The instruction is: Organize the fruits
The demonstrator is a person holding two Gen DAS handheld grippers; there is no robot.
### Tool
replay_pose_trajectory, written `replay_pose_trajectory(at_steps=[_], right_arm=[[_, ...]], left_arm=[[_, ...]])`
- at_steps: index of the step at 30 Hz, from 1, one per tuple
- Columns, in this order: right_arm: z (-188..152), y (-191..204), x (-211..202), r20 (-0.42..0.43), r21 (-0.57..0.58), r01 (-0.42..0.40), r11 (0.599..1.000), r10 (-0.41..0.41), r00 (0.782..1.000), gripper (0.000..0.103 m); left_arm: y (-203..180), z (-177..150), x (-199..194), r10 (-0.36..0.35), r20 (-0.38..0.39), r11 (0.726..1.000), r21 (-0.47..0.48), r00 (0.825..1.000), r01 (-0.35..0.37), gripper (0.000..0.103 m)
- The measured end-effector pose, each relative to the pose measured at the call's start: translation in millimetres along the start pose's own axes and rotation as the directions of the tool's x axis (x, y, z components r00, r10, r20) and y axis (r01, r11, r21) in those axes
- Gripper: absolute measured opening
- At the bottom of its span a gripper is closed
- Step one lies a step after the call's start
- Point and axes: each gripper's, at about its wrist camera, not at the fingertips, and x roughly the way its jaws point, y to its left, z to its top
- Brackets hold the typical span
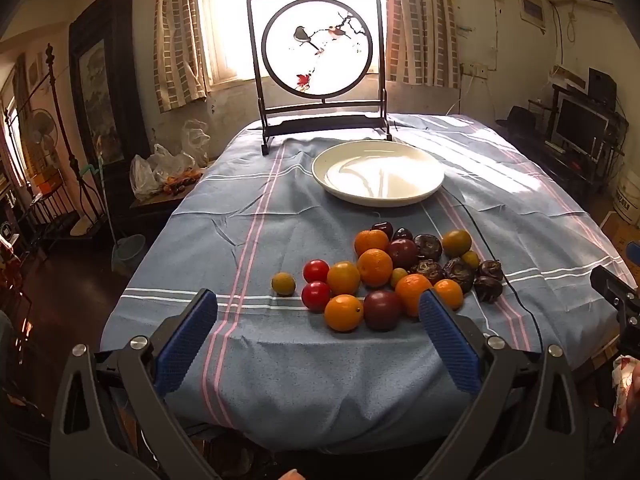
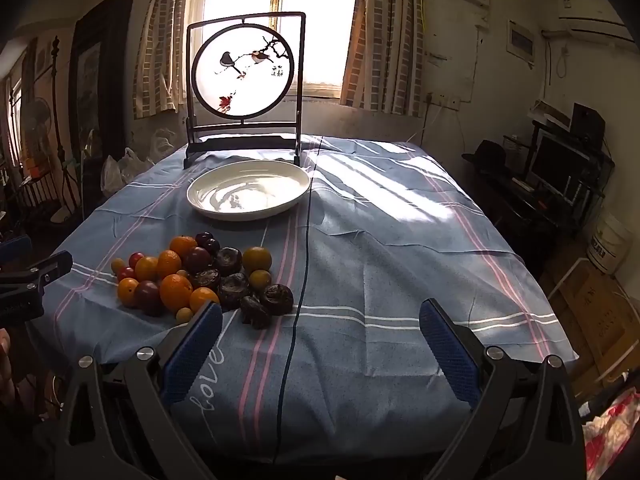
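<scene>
A pile of fruit (image 1: 392, 276) lies on the blue striped tablecloth (image 1: 248, 240): several oranges (image 1: 374, 267), red tomatoes (image 1: 316, 295), dark plums (image 1: 382, 309), small yellow-green fruits (image 1: 283, 283) and dark wrinkled ones (image 1: 458, 274). Behind the pile stands an empty white plate (image 1: 378, 172). My left gripper (image 1: 318, 304) hovers open over the near table edge, just short of the pile, nothing between its blue pads. In the right wrist view the fruit pile (image 2: 200, 280) sits left of my open right gripper (image 2: 322, 314), which is over bare cloth; the white plate (image 2: 248, 190) is beyond.
A dark-framed round bird screen (image 1: 320, 44) stands at the table's far end before a bright window. A thin black cable (image 2: 304, 240) runs across the cloth past the plate. Plastic bags (image 1: 160, 168) sit on a side table left; shelves with electronics (image 2: 560, 168) stand right.
</scene>
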Motion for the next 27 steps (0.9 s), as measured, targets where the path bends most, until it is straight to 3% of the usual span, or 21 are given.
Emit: replay_pose_trajectory(at_steps=[27], right_arm=[[-1.3, 2.7, -1.6, 0.006, -0.015, -0.003, 1.0, 0.003, 1.0, 0.099]], left_arm=[[0.3, -0.2, 1.8, 0.007, -0.005, 1.0, -0.01, 1.0, -0.007, 0.099]])
